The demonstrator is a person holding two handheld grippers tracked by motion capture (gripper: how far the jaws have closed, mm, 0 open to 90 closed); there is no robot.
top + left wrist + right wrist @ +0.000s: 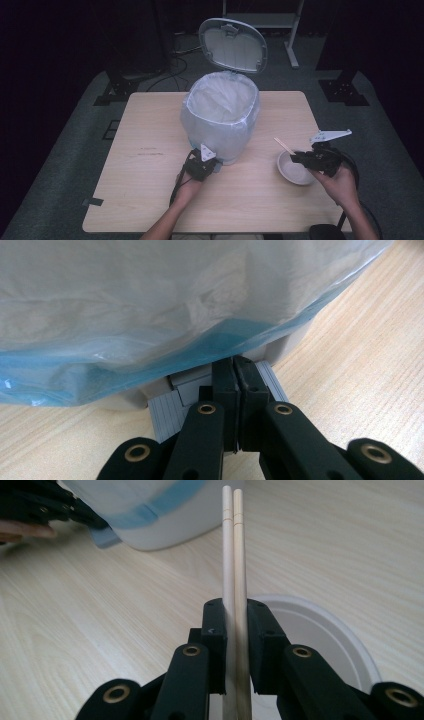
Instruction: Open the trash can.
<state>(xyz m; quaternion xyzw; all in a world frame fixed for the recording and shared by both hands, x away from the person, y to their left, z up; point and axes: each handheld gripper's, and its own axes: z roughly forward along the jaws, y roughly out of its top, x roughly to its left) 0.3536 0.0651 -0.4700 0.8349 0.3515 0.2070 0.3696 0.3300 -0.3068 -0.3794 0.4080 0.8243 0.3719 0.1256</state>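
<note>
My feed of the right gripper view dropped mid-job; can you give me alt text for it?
The right gripper is shut on a pair of wooden chopsticks that stick straight out ahead between its black jaws. Below and right of the jaws lies a white bowl on the light wooden table; the base of the bag-lined bin is at upper left.

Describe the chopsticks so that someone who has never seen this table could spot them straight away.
Start at the lidded bin with its plastic liner, in the middle of the wooden table. To its right sits a white bowl; just above it the right gripper is shut on the chopsticks. They are two thin pale wooden sticks side by side, the only slender straight things there.
</note>
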